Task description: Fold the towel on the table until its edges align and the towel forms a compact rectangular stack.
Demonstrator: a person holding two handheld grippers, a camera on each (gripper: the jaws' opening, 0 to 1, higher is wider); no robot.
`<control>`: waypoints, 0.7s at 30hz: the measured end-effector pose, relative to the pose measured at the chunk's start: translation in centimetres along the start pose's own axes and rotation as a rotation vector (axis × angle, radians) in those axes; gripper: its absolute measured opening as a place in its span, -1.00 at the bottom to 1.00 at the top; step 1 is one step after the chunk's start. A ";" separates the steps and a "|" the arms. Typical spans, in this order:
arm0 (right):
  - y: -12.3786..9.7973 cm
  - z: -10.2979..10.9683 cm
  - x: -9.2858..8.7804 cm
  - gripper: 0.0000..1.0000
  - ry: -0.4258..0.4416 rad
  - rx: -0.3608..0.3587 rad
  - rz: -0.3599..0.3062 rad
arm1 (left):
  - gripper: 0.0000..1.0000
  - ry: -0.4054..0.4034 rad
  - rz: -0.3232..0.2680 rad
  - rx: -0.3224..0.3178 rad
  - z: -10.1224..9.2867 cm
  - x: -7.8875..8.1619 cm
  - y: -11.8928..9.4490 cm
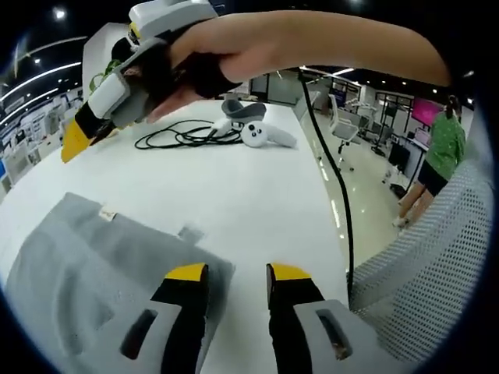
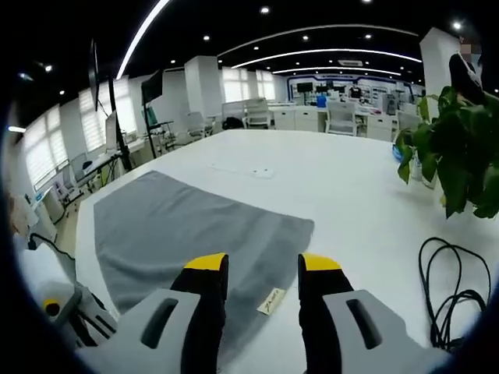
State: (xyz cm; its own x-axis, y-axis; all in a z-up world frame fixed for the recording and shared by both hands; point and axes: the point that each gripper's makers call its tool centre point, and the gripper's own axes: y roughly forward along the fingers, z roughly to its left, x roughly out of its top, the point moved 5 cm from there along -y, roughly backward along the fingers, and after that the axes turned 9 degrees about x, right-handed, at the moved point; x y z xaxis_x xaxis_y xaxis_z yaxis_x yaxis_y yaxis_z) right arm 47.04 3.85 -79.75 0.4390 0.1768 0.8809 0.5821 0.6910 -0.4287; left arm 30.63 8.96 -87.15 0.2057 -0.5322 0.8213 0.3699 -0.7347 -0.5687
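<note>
Your grey towel [image 2: 187, 234] lies flat at the table's [image 2: 343, 195] left, its tagged edge under your right gripper [image 2: 263, 273]; bare white tabletop runs beyond. Your left gripper [image 1: 238, 280] hovers at its corner, apparently untouching. Both stand open, holding nothing. Cable [image 2: 456, 292] lies coiled rightward.

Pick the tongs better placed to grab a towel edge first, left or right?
Probably left. The left tongs hang open at the gray towel's near edge. The right tongs are open too, over the towel's tag edge.
</note>
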 end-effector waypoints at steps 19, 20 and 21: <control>3.4 -1.1 0.8 -0.34 0.040 -0.008 -0.020 | -0.53 0.039 -0.027 0.070 0.1 -0.7 1.1; 3.6 -1.4 0.8 -0.34 0.032 -0.012 -0.015 | -0.53 0.040 -0.025 0.069 0.1 -0.6 1.1; 3.7 -1.9 0.9 -0.34 0.035 -0.028 -0.014 | -0.54 0.049 -0.018 0.065 0.1 -0.6 1.1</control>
State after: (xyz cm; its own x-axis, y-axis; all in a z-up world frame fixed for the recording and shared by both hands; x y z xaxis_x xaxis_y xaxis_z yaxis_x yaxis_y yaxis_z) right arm 50.89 5.21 -80.96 0.4542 0.1425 0.8794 0.6070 0.6731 -0.4226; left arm 31.02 8.54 -88.27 0.1545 -0.5402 0.8272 0.4313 -0.7164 -0.5484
